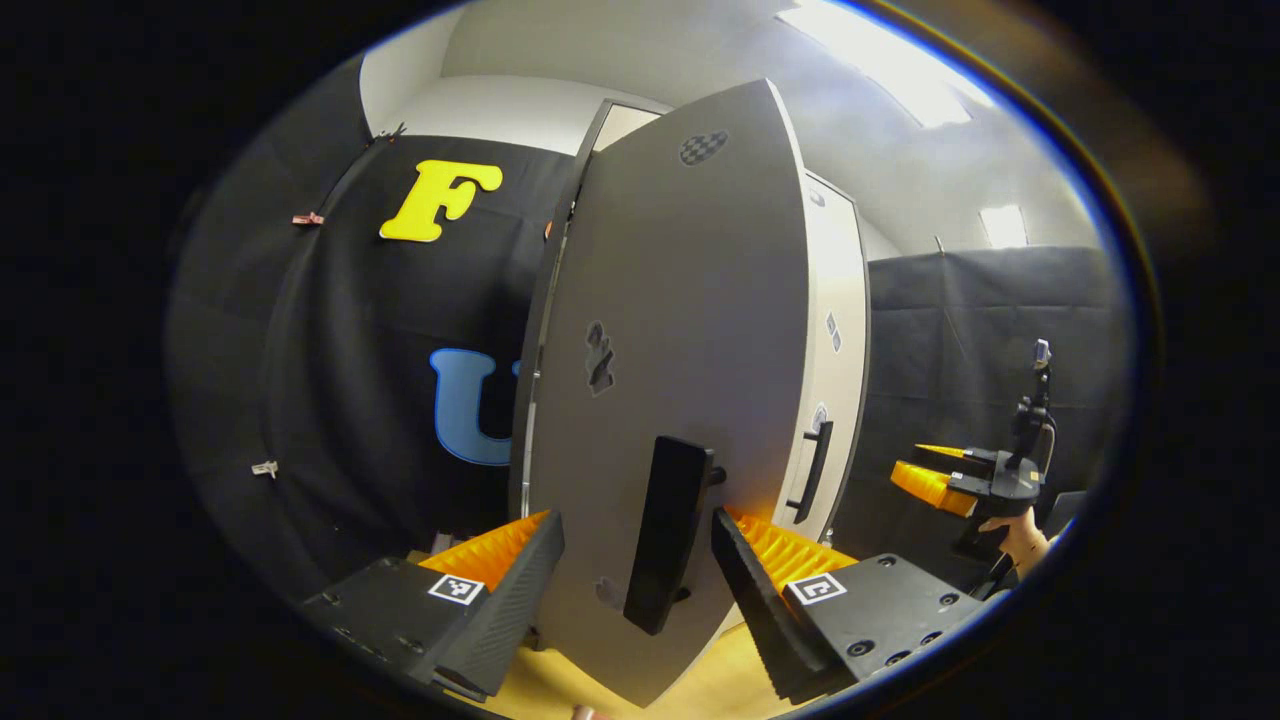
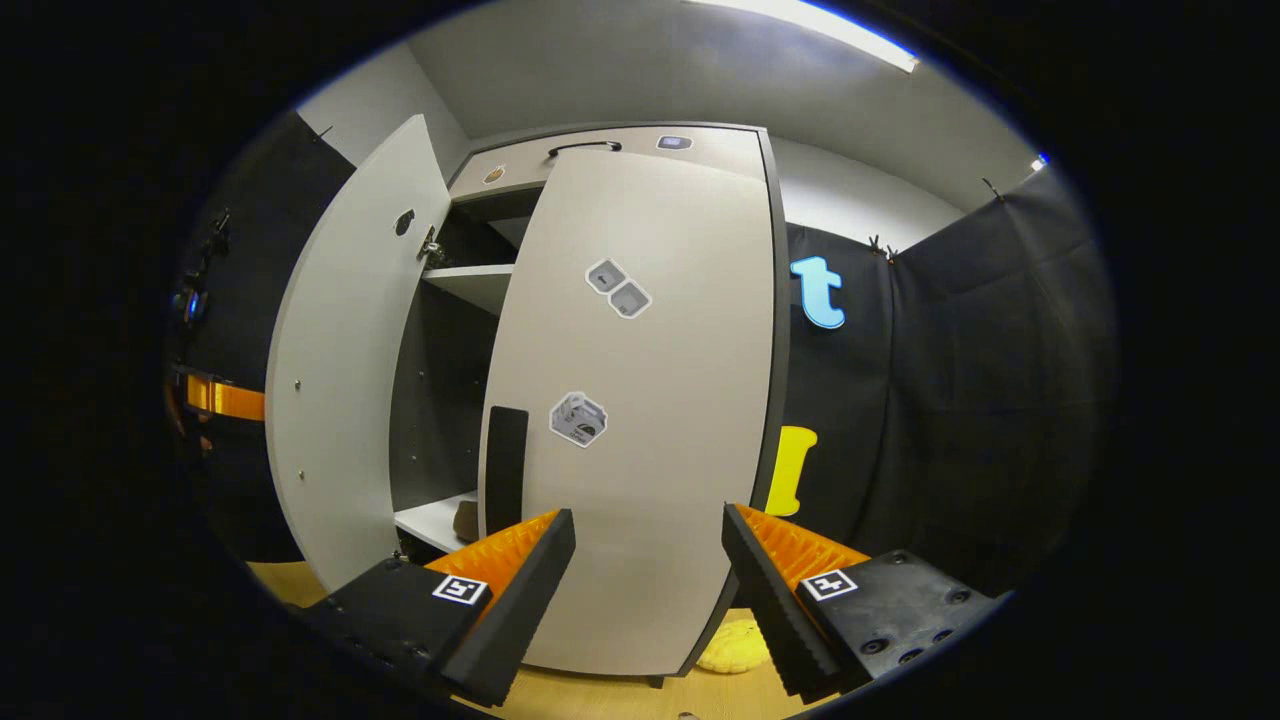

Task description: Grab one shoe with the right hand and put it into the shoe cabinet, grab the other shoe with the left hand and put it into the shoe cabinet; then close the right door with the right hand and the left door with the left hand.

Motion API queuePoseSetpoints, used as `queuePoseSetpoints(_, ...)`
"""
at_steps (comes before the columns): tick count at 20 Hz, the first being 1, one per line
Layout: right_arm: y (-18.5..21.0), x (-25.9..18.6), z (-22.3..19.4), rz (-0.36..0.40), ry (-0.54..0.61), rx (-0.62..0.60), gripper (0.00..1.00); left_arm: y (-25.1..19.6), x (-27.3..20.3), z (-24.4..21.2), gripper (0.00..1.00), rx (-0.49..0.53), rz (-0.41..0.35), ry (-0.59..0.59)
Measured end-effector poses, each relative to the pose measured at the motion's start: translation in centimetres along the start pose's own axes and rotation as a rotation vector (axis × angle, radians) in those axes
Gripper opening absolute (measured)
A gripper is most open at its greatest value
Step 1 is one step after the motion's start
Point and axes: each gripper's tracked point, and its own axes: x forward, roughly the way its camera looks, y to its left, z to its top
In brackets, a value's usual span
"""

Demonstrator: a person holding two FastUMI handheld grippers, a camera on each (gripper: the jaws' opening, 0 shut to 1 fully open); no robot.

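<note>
a: item, left gripper: jaws wide, lower centre of the left gripper view, either side of the left door and its black handle; not gripping.
b: right gripper?
a: wide, empty, lower centre of the right gripper view, facing the right door, nearly closed.
b: shoes?
a: a dark shape on the lower shelf, possibly a shoe.

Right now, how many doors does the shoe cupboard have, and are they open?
2. The left door swings wide open, with its black handle between the left claw's fingers. The right door looks almost closed. Others may be hidden.
</note>
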Motion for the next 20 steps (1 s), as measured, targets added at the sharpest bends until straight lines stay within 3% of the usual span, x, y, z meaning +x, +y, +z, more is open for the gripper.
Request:
queuePoseSetpoints(6, -1.7, 0.5, -0.1, 0.021, -0.01, -0.019, 0.98, -3.6, 4.9, -0.6, 0.95, 0.025, -0.04, -0.017)
queuePoseSetpoints(15, -3.7, 0.2, -0.1, 0.017, -0.012, 0.042, 0.98, -5.7, 11.3, -1.9, 0.92, 0.095, 0.035, -0.012)
queuePoseSetpoints(20, -2.7, -0.1, 0.0, 0.053, -0.011, 0.054, 0.97, -5.6, 11.1, -1.6, 0.95, 0.153, 0.112, -0.015)
